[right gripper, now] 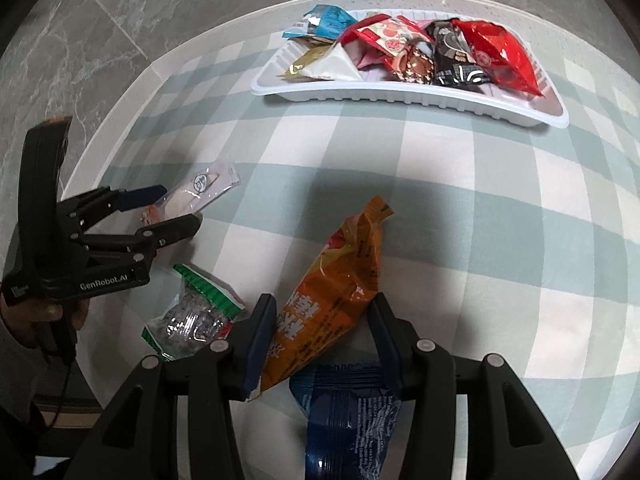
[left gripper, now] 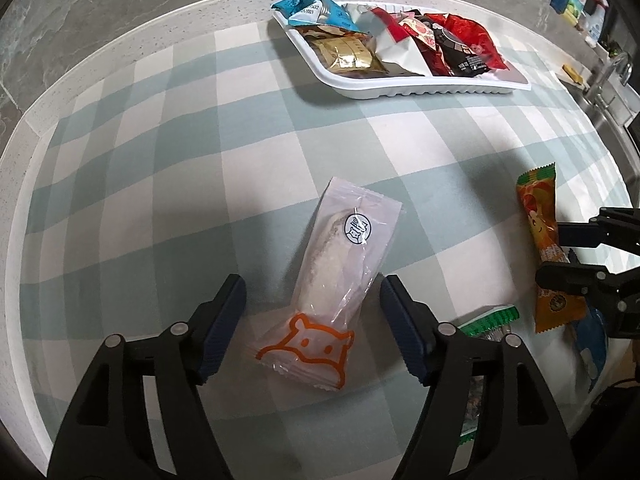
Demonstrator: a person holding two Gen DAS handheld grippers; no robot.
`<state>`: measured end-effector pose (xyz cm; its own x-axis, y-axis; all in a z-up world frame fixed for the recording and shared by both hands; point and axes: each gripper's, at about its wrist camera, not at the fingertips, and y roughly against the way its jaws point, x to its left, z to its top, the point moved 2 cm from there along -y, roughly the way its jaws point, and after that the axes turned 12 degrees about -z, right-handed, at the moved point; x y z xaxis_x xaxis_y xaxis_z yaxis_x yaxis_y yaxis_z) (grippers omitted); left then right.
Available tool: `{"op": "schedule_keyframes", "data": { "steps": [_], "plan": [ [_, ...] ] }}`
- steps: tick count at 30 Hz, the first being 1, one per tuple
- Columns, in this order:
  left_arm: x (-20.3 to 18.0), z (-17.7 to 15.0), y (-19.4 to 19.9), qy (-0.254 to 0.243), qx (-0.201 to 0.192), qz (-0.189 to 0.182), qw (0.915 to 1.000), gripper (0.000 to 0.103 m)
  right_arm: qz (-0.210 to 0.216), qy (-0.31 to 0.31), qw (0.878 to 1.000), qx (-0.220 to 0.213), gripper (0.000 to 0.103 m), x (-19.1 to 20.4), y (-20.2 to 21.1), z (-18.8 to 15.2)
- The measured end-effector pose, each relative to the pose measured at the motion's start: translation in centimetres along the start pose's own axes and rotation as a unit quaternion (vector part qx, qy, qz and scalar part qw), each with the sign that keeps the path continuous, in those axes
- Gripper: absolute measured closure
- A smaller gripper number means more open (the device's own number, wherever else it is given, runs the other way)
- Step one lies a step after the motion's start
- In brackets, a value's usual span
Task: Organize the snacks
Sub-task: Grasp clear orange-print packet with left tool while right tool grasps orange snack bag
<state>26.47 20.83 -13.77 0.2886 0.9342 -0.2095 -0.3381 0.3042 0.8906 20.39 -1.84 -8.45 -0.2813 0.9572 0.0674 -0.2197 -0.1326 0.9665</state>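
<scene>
A clear packet [left gripper: 344,256] with an orange animal print and a pale bar inside lies flat on the checked cloth. My left gripper [left gripper: 312,304] stands open around its lower half, both pads clear of it. From the right wrist view the same left gripper [right gripper: 182,206] straddles that clear packet [right gripper: 200,188]. My right gripper [right gripper: 322,320] is shut on an orange snack packet [right gripper: 340,280], which is crumpled and tilted up between the pads. The left wrist view shows this right gripper [left gripper: 554,254] pinching the orange packet [left gripper: 538,208] at its middle. A white tray [left gripper: 400,90] at the far side holds several snacks.
A green-edged clear packet [right gripper: 196,312] and a dark blue packet [right gripper: 348,412] lie near the table's front edge by the right gripper. The tray's rim [right gripper: 400,98] runs across the far side. A hand [right gripper: 44,316] holds the left gripper. A faucet [left gripper: 612,72] stands far right.
</scene>
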Motion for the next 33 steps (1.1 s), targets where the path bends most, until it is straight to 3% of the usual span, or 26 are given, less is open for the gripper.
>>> {"op": "schedule_keyframes", "data": {
  "steps": [9,15,18,19,20,23,27,33],
  "plan": [
    [0.4,-0.1,-0.2,0.002,-0.007,0.003,1.0000,0.023,-0.008,0.004,1.000,-0.005,0.052,0.0,-0.1,0.1],
    [0.3,-0.1,-0.2,0.003,-0.012,0.005,0.9999,0.021,-0.024,0.015,1.000,-0.013,0.059,0.3,0.1,-0.3],
    [0.3,-0.3,-0.2,0.003,-0.017,0.003,0.9998,0.022,-0.016,0.003,1.000,-0.014,0.068,-0.3,0.1,-0.3],
    [0.3,-0.3,-0.2,0.000,-0.018,0.001,0.9998,0.027,-0.008,-0.005,1.000,-0.012,0.071,-0.7,0.1,-0.3],
    [-0.1,-0.3,0.0,-0.011,-0.022,-0.004,0.9997,0.040,-0.003,-0.011,1.000,-0.011,0.080,-1.0,0.1,-0.3],
    [-1.1,-0.4,0.3,-0.029,-0.022,-0.013,0.9992,0.068,0.026,-0.039,0.999,-0.003,0.083,-2.2,-0.1,-0.2],
    [-1.3,-0.5,0.5,-0.026,-0.028,-0.025,0.9989,0.075,0.050,-0.068,0.996,-0.006,0.084,-3.4,0.1,-0.1],
    [0.2,-0.3,1.0,0.022,-0.039,-0.067,0.9967,0.078,0.084,-0.102,0.991,-0.019,0.084,-4.7,1.3,0.3]
  ]
}}
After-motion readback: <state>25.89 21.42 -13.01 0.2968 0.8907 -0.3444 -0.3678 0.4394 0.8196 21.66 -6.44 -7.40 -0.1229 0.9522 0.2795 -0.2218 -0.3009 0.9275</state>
